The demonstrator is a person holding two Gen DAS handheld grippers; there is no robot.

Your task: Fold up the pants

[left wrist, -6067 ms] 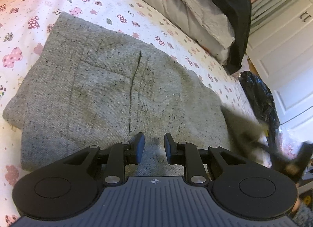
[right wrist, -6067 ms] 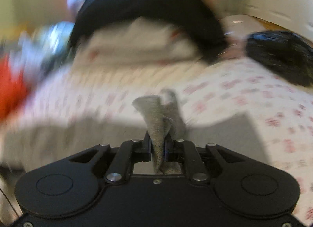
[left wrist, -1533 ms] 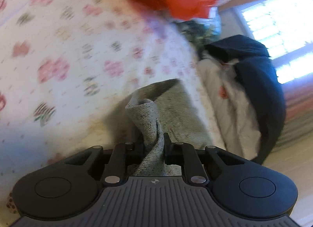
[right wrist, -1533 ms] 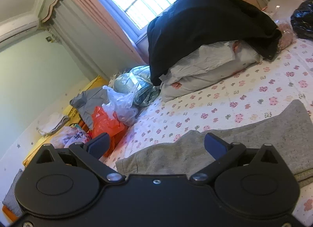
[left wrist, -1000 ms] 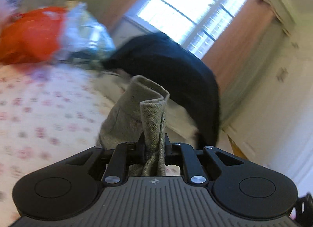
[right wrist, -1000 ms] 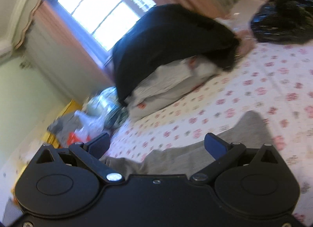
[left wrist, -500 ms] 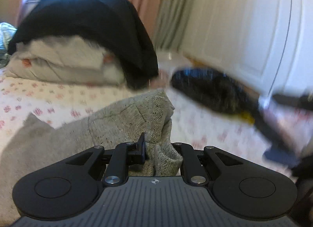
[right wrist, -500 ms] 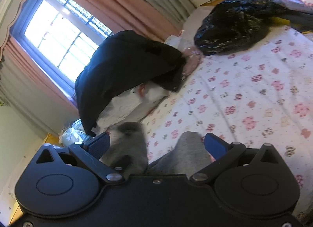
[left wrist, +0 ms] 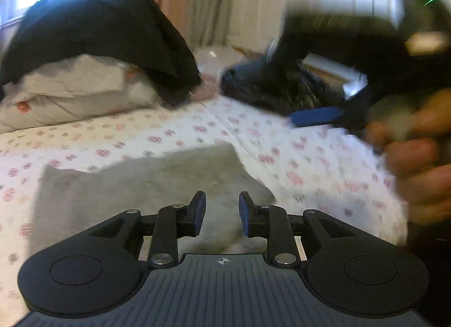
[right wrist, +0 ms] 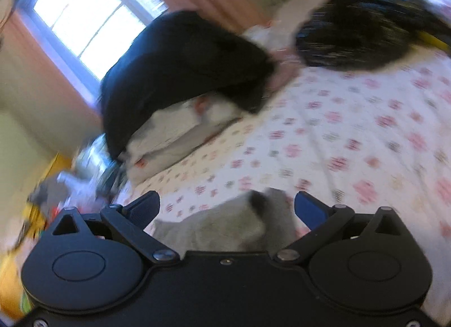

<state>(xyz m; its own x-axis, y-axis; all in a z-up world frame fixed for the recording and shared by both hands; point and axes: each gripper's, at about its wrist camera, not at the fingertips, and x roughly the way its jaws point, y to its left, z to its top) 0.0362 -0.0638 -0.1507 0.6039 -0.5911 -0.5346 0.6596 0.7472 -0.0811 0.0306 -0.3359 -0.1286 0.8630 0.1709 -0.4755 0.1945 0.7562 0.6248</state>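
Note:
The grey pants (left wrist: 141,183) lie folded flat on the flowered bed sheet (left wrist: 296,158). My left gripper (left wrist: 220,211) hovers low over their near edge. Its jaws are opening, a small gap apart, and no cloth is pinched between them. In the right wrist view the pants (right wrist: 220,225) show just ahead of my right gripper (right wrist: 225,203). Its jaws stand wide, closing a little, and hold nothing. A small dark blurred shape by the cloth's edge cannot be made out. The right gripper (left wrist: 332,113), blurred, appears at the upper right of the left wrist view, held by a hand (left wrist: 417,158).
A black garment (left wrist: 98,31) lies over white pillows (left wrist: 70,93) at the head of the bed. A black plastic bag (right wrist: 360,31) sits at the far right corner. Curtains, a window and white cupboard doors stand behind. Bags and clutter (right wrist: 64,186) are piled off the bed's left side.
My left gripper has let go of the pants' fold, which now lies flat on the bed. The right gripper and its hand have swung into the left wrist view.

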